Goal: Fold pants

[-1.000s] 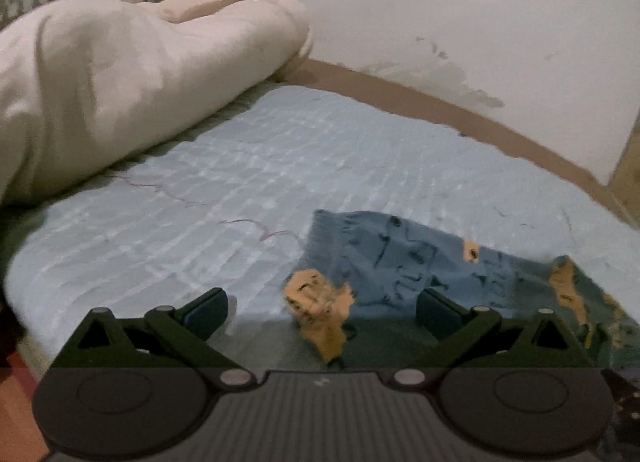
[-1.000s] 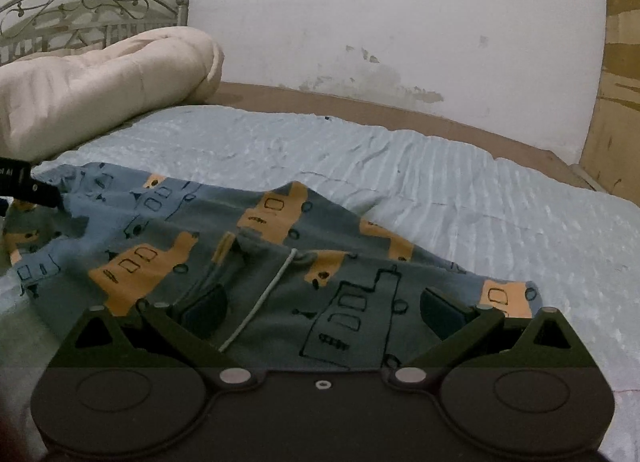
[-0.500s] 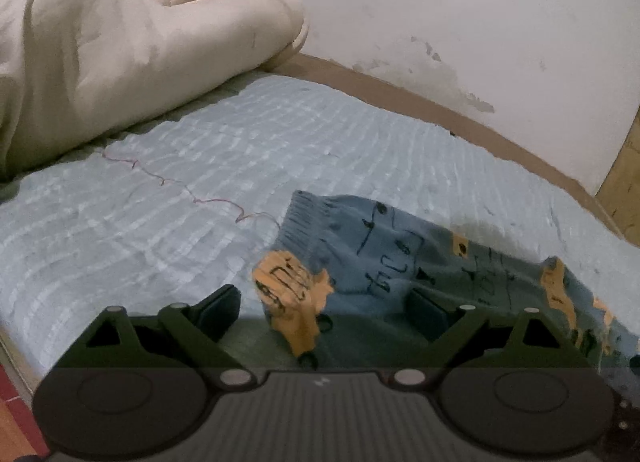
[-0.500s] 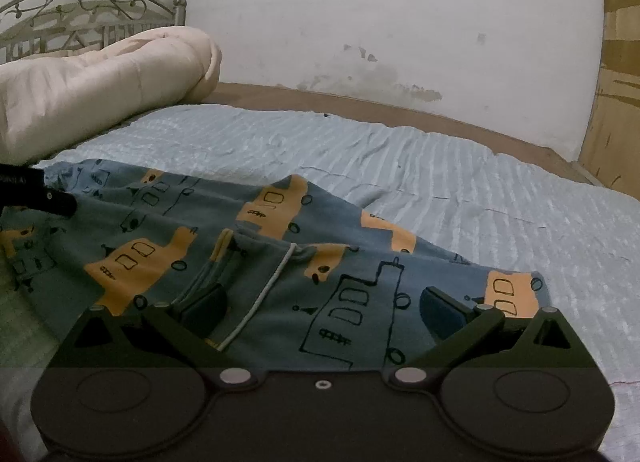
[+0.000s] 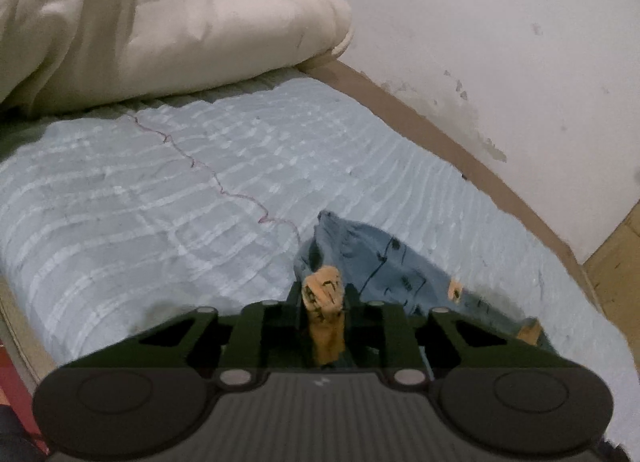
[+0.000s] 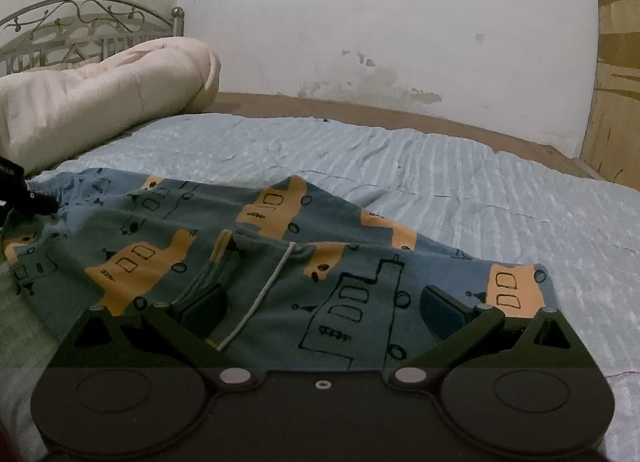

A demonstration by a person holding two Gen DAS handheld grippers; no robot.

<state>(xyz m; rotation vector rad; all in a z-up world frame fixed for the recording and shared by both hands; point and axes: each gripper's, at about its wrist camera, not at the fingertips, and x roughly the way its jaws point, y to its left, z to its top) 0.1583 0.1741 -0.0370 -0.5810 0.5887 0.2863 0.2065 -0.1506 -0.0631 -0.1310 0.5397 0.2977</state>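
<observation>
Fig.: my left gripper (image 5: 322,302), lower centre, jaws just closed, pinching a bunched orange fold of the pants (image 5: 376,258); a sec ago they stood wide w/ cloth loose between. Grip made, so lifting can start. My right gripper (image 6: 320,302) gapes wide over the pants' waist, holding nothing. Beyond: sheet (image 5: 160,190), duvet (image 5: 160,14) upper left.
</observation>
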